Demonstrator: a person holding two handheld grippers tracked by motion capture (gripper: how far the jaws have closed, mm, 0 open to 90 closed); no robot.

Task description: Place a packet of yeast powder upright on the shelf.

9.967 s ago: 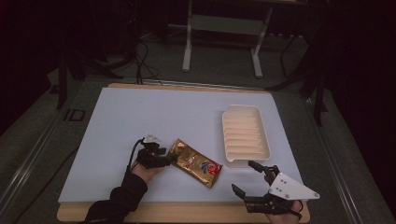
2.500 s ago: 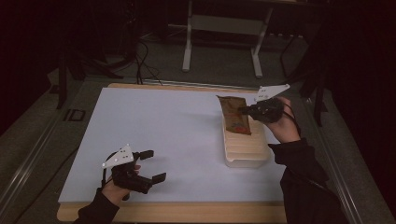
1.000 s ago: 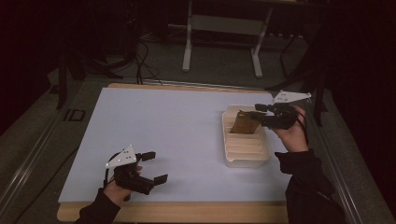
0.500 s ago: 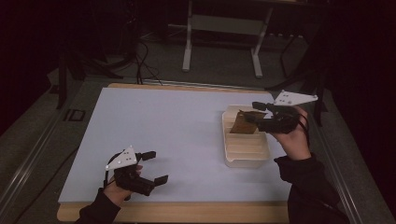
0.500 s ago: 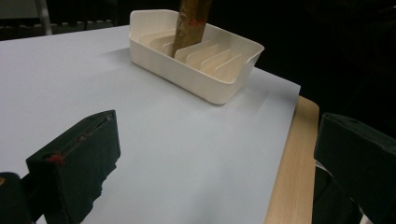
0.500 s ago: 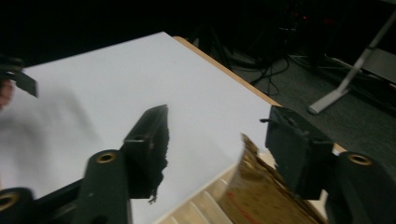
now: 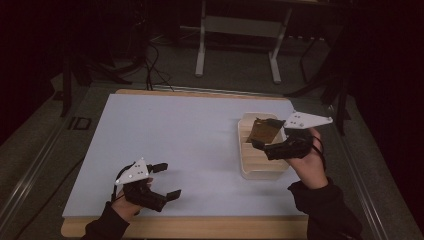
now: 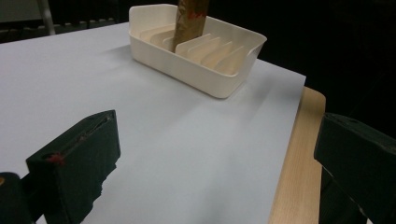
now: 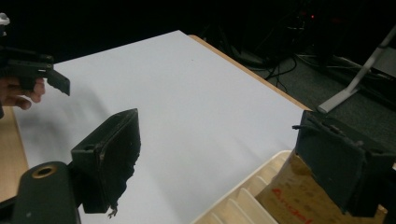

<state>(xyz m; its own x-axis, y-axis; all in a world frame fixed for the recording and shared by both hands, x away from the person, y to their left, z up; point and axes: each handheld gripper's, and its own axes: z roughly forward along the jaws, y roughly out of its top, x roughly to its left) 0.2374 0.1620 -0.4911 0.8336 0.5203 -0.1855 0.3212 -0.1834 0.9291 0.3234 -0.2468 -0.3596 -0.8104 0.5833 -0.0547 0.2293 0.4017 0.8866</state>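
High view: right gripper spread beside a crinkly packet standing in the slotted tray near the table's right edge; light, slippery, best pinched at its top seam; left gripper spread, empty
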